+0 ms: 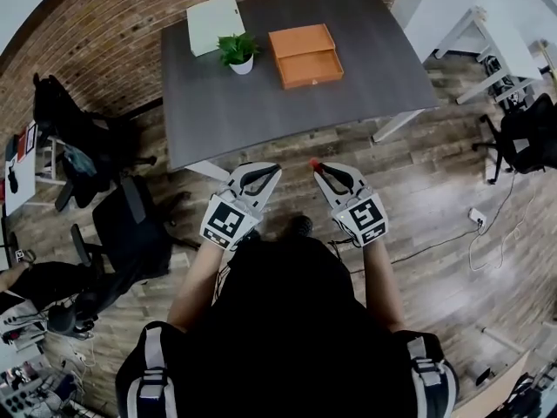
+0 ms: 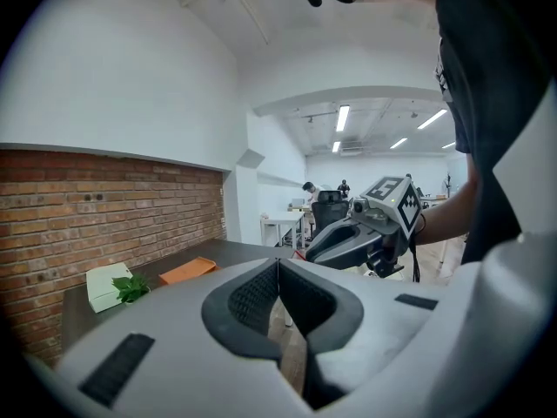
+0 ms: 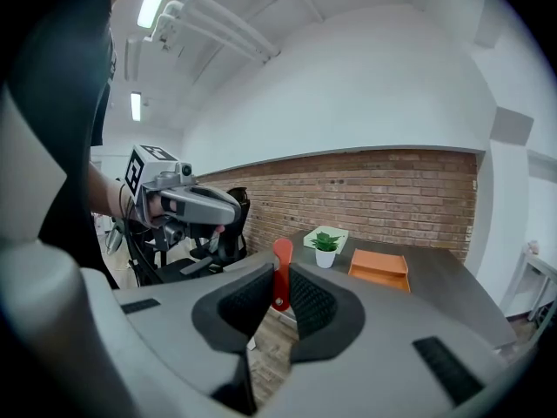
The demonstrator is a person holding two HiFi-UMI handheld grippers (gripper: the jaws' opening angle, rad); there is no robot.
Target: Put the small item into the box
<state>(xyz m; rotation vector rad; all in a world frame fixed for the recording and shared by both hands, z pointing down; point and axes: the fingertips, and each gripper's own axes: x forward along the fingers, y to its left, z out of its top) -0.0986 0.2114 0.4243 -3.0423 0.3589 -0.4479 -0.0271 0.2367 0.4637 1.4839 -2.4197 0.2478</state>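
Observation:
An orange box (image 1: 305, 55) (image 3: 379, 266) (image 2: 187, 270) lies on the dark table (image 1: 261, 111), far ahead of both grippers. My right gripper (image 1: 315, 167) (image 3: 278, 270) is shut on a small red item (image 1: 313, 163) (image 3: 282, 252), which sticks up between the jaws. It is held in the air over the wooden floor, short of the table's near edge. My left gripper (image 1: 271, 171) (image 2: 278, 264) hangs beside it at the same height, shut, with nothing between its pads. Each gripper shows in the other's view, the right (image 2: 361, 233) and the left (image 3: 187, 205).
A potted plant (image 1: 238, 51) and a white box (image 1: 214, 23) stand on the table left of the orange box. Black office chairs (image 1: 122, 225) crowd the left. A white desk (image 1: 487, 37), another chair (image 1: 526, 138) and floor cables (image 1: 487, 229) are on the right.

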